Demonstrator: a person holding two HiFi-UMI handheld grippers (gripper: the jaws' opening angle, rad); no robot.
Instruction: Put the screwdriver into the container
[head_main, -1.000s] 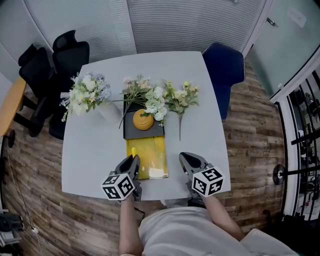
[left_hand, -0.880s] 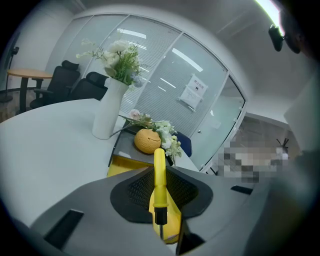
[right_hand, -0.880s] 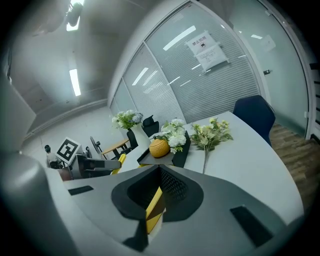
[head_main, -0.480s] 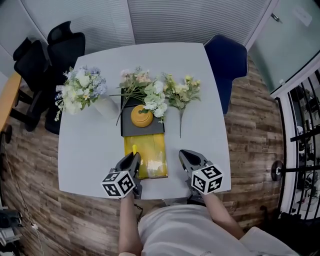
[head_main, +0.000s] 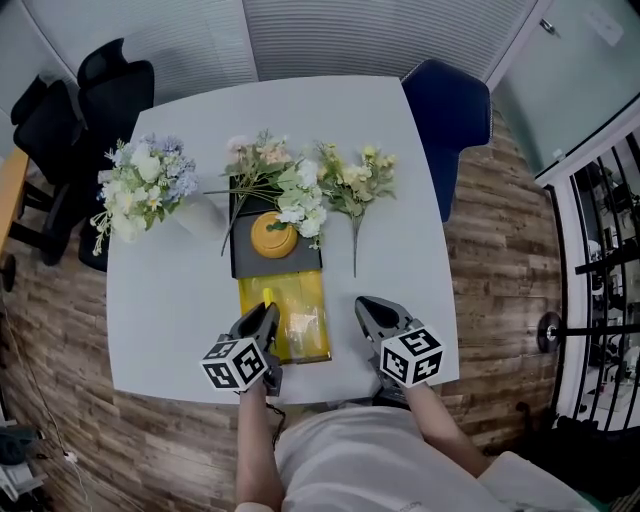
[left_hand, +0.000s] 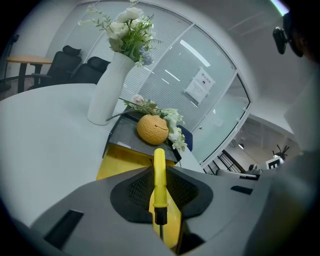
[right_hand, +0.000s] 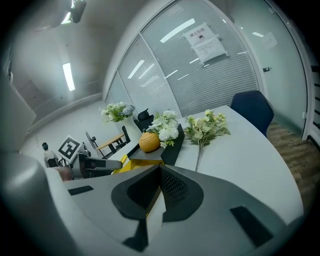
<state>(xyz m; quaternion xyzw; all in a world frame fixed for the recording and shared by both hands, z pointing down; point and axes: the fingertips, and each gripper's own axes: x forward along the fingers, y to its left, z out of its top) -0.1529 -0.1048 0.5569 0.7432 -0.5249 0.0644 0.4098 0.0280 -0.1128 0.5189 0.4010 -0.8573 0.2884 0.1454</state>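
Yellow plastic fills the middle of my left gripper view: the screwdriver (left_hand: 159, 172) is clamped between the jaws of my left gripper (head_main: 266, 314). Its handle points forward, and its dark collar and thin shaft run back toward the camera. From the head view, the handle reaches over the near left part of the yellow container (head_main: 310, 295) on the counter (head_main: 170, 300). I judge the pickup done, with the lowering and release left to do. My right gripper (head_main: 367, 304) hovers just beside the container, jaws together with nothing between them. The screwdriver's tip is hidden behind my own jaws. I cannot tell what the pale item (head_main: 303, 322) in the container is, or how deep the container goes.
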